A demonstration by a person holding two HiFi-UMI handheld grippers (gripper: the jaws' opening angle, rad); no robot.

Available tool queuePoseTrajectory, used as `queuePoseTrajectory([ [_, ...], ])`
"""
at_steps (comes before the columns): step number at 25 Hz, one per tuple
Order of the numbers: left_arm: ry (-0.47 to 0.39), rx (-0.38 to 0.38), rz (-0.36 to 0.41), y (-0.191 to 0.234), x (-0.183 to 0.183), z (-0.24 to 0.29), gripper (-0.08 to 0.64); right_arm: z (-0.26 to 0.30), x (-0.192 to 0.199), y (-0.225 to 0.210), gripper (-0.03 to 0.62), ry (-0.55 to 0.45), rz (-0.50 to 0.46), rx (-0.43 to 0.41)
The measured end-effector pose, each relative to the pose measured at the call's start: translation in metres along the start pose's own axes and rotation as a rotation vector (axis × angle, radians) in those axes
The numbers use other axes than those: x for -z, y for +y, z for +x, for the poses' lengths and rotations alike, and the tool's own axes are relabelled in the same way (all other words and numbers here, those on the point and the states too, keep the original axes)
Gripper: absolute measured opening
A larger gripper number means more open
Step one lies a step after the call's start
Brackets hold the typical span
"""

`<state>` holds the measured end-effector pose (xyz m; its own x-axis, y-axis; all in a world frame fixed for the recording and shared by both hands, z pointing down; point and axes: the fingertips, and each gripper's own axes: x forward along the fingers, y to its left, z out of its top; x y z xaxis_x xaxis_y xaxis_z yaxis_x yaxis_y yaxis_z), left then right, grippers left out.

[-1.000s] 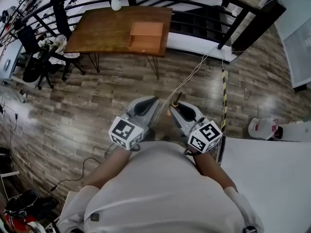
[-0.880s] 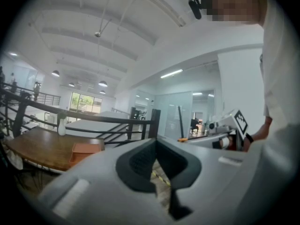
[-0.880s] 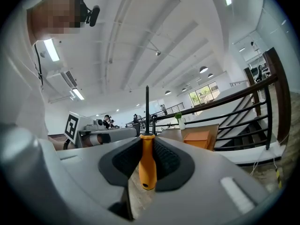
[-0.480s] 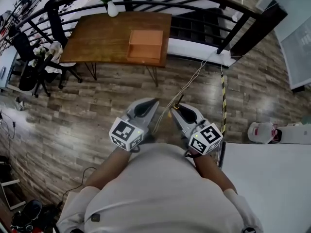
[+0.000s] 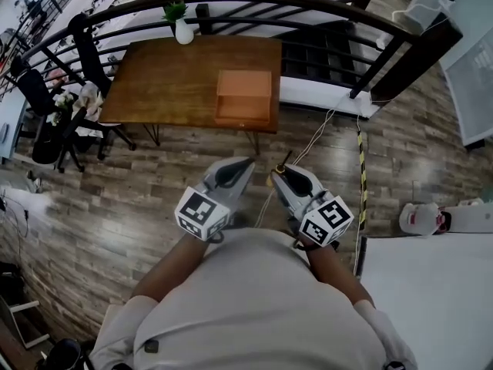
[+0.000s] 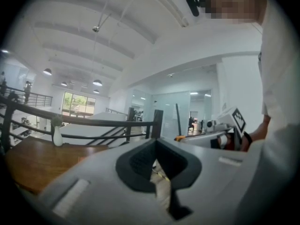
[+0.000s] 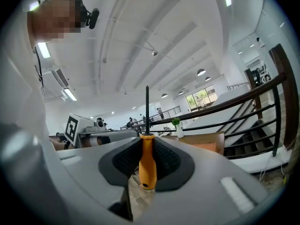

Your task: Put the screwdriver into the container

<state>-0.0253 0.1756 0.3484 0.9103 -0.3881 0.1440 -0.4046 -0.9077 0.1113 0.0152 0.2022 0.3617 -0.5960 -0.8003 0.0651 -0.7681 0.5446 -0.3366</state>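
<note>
The screwdriver (image 7: 147, 159) has an orange handle and a black shaft that points up and away. My right gripper (image 7: 147, 165) is shut on its handle. In the head view the screwdriver (image 5: 282, 163) sticks out of the right gripper (image 5: 276, 174), close in front of the person's chest. My left gripper (image 5: 245, 163) is held beside it, shut with nothing in it; its pads (image 6: 140, 162) meet at the tip. The container, a shallow orange box (image 5: 244, 97), lies on the far wooden table (image 5: 169, 72), well ahead of both grippers. It also shows as the orange box (image 7: 206, 146) beyond the right jaws.
A white vase with a plant (image 5: 182, 28) stands at the table's back edge. A dark curved railing (image 5: 323, 6) runs behind the table. Black chairs (image 5: 54, 106) stand at the left. A cable (image 5: 323, 126) and striped tape (image 5: 360, 176) lie on the wooden floor. A white surface (image 5: 431, 299) fills the lower right.
The table and orange box have drifted to the right and lower in the head view, a little nearer. Both grippers keep their place before the chest, the screwdriver still gripped.
</note>
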Motion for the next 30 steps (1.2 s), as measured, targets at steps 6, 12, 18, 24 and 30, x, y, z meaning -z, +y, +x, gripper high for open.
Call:
queuePoseTrajectory([
  [6, 0.016, 0.005, -0.036, 0.04, 0.003, -0.001, 0.003, 0.04, -0.001, 0.002, 0.078, 0.021, 0.012, -0.014],
  [12, 0.018, -0.004, -0.05, 0.058, 0.004, 0.015, 0.002, 0.059, -0.001, -0.017, 0.078, 0.039, 0.015, -0.042],
  [18, 0.0, -0.066, -0.054, 0.081, -0.012, 0.044, 0.003, 0.076, -0.028, -0.053, 0.078, 0.039, -0.008, -0.093],
  [24, -0.005, -0.114, -0.063, 0.101, -0.015, 0.071, 0.003, 0.094, -0.04, -0.086, 0.078, 0.055, -0.011, -0.144],
  [30, -0.018, -0.166, -0.063, 0.115, -0.023, 0.109, 0.003, 0.099, -0.054, -0.126, 0.078, 0.076, -0.014, -0.192],
])
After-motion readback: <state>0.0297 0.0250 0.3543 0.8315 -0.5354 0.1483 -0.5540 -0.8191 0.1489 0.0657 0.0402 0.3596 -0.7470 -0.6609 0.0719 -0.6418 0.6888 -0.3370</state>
